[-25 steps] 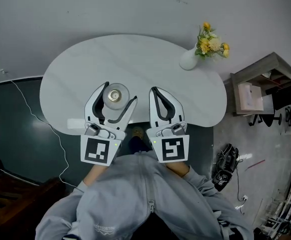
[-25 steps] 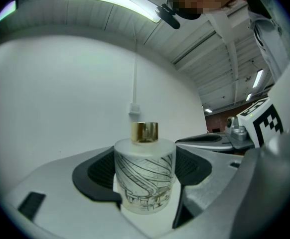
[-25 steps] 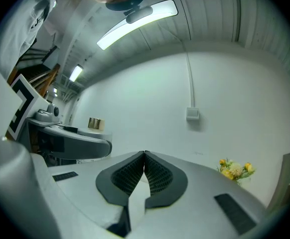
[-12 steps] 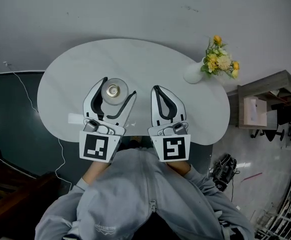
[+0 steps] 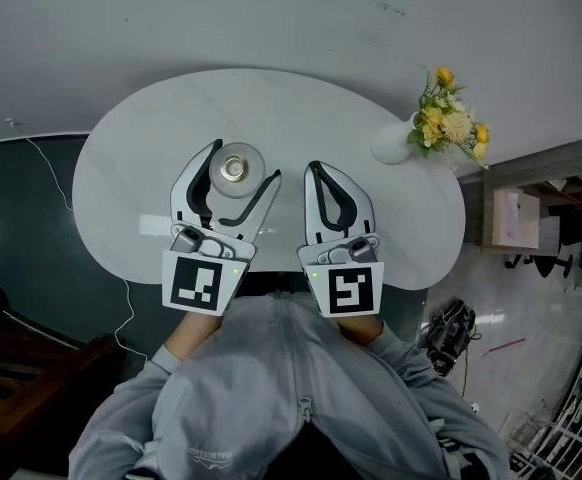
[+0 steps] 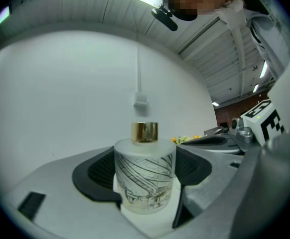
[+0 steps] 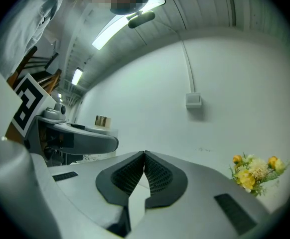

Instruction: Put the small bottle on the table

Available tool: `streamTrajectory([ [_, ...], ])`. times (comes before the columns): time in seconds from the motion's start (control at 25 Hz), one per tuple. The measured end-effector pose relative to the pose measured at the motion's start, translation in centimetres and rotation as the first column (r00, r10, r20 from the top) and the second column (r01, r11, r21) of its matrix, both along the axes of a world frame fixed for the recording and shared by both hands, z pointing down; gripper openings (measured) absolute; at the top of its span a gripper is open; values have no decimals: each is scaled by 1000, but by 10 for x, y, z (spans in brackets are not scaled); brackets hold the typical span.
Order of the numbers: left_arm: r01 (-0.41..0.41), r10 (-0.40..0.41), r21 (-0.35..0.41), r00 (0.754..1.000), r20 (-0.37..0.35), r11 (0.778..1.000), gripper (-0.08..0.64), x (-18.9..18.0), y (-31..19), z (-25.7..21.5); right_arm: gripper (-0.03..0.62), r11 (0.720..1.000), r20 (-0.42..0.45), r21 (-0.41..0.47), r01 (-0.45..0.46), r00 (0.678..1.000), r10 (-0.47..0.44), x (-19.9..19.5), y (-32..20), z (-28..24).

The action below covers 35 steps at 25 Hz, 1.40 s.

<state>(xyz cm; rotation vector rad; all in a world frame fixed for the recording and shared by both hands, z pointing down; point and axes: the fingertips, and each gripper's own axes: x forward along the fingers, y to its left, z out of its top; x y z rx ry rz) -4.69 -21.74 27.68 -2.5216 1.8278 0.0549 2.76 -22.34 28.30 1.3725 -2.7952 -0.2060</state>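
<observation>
The small bottle (image 5: 236, 168) is a frosted glass cylinder with dark line drawings and a gold cap (image 6: 144, 132). My left gripper (image 5: 244, 161) is shut on the small bottle (image 6: 145, 178), with a dark pad against each side of it. It is held over the front middle of the white oval table (image 5: 121, 168); I cannot tell whether its base touches the top. My right gripper (image 5: 317, 171) hovers just to the right, shut with its tips meeting (image 7: 144, 154) and nothing in it.
A white vase (image 5: 391, 143) with yellow flowers (image 5: 453, 118) stands at the table's back right, with the flowers (image 7: 254, 173) also in the right gripper view. A wooden shelf unit (image 5: 531, 198) is on the floor at right. A thin cable (image 5: 71, 208) trails left.
Both grippers have edged a little farther over the table. The left one still holds the bottle and the right one stays shut.
</observation>
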Motion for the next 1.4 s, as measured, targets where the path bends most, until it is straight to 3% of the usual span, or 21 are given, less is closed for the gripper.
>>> streamTrajectory([
  [0.72,-32,32,-36,999,3,999,333,-21,-50,35,26,999,-21,-26,-34,999,33,-22,-47,36],
  [1.4,-74,77,-97,997,28,993,333,-20,-56,124,26,997,-42,-67,-22,999,19,-34,-58,112],
])
